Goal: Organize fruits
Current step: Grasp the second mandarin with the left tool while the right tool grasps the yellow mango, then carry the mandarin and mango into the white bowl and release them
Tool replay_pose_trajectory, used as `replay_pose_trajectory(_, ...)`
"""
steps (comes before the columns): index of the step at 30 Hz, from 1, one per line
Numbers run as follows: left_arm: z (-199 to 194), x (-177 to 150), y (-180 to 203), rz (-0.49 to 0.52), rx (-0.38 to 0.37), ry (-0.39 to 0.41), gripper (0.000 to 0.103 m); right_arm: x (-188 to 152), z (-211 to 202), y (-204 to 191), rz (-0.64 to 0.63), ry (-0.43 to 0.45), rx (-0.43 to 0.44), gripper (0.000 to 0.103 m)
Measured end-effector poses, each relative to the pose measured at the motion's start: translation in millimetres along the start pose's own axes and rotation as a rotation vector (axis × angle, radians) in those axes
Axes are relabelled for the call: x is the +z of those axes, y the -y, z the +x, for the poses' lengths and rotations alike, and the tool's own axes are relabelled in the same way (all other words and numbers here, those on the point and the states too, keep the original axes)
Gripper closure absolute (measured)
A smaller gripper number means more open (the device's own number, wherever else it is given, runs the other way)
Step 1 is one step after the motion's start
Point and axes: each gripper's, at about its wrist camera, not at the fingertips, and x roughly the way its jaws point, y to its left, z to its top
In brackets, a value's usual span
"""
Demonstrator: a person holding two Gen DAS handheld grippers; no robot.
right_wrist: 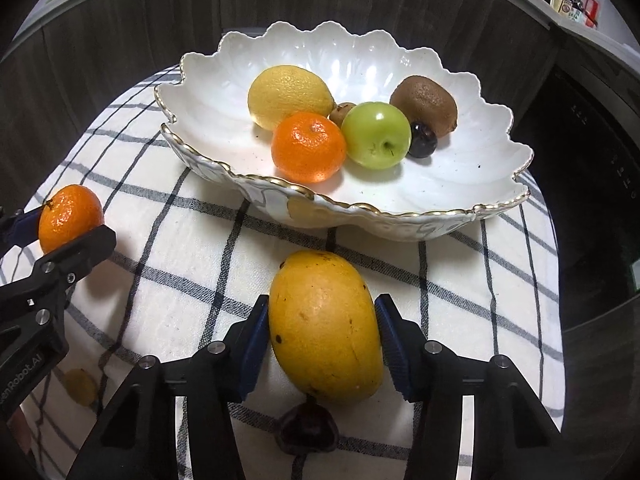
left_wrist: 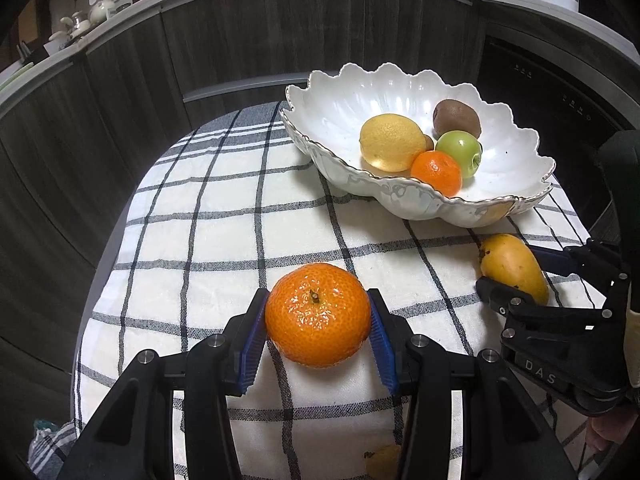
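Observation:
My left gripper (left_wrist: pixel 318 316) is shut on an orange mandarin (left_wrist: pixel 318 314), which rests on the checked cloth; it also shows in the right wrist view (right_wrist: pixel 70 216). My right gripper (right_wrist: pixel 322 330) is shut on a yellow mango (right_wrist: pixel 324 328), lying on the cloth just in front of the bowl; the mango shows in the left wrist view (left_wrist: pixel 514 266) too. The white scalloped bowl (right_wrist: pixel 208 92) holds a lemon (right_wrist: pixel 290 94), a mandarin (right_wrist: pixel 308 146), a green apple (right_wrist: pixel 376 134), a kiwi (right_wrist: pixel 424 104) and a dark plum (right_wrist: pixel 422 140).
A white cloth with a dark check (left_wrist: pixel 208 216) covers the small table. Dark cabinet fronts (left_wrist: pixel 260 32) curve behind it, with a dark appliance (right_wrist: pixel 592 160) to the right. A small yellow fruit (right_wrist: pixel 80 386) and a dark fruit (right_wrist: pixel 306 426) lie on the near cloth.

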Motion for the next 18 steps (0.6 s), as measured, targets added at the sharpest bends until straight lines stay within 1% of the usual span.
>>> replay_pose_trajectory(12,-6.8,1.3,10.7,0.022,-0.013,0.014,0.056,-4.5,-32.3,3.4,-0.017,0.054,-0.003,0.052)
replay_pose_trajectory(18,-17.8,5.4,16.4,0.023,-0.036,0.03,0.056,-3.3,-51.1,6.1,-0.015,0.08,0.007,0.052)
